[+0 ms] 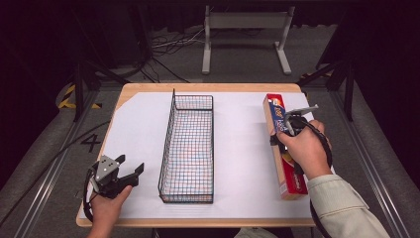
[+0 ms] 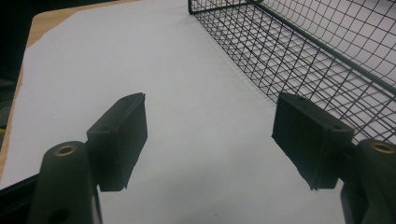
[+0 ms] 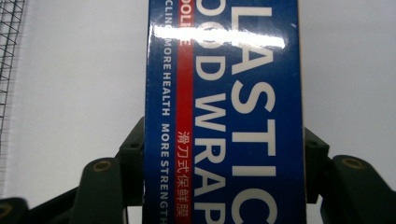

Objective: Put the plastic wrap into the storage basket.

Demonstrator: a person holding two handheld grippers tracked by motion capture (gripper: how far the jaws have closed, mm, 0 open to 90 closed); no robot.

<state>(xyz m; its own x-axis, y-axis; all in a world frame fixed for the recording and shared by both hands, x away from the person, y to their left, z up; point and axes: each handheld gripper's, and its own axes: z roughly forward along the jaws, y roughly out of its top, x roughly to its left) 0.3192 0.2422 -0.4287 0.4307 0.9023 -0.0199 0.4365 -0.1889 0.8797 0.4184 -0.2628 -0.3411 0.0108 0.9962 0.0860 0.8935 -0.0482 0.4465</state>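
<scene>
White paper [image 1: 237,163] bears a box [image 3: 224,116] reading "PLASTIC FOOD WRAP".

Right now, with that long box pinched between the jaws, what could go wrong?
The right hand-held gripper grips the plastic wrap box across its width, seemingly above its middle, so the long box may tip or swing when lifted. The wire basket is narrow with tall walls; a tilted box could catch its rim.

white table cover [image 1: 242,163], metal stand [image 1: 246,34], floor cables [image 1: 168,42]
</scene>
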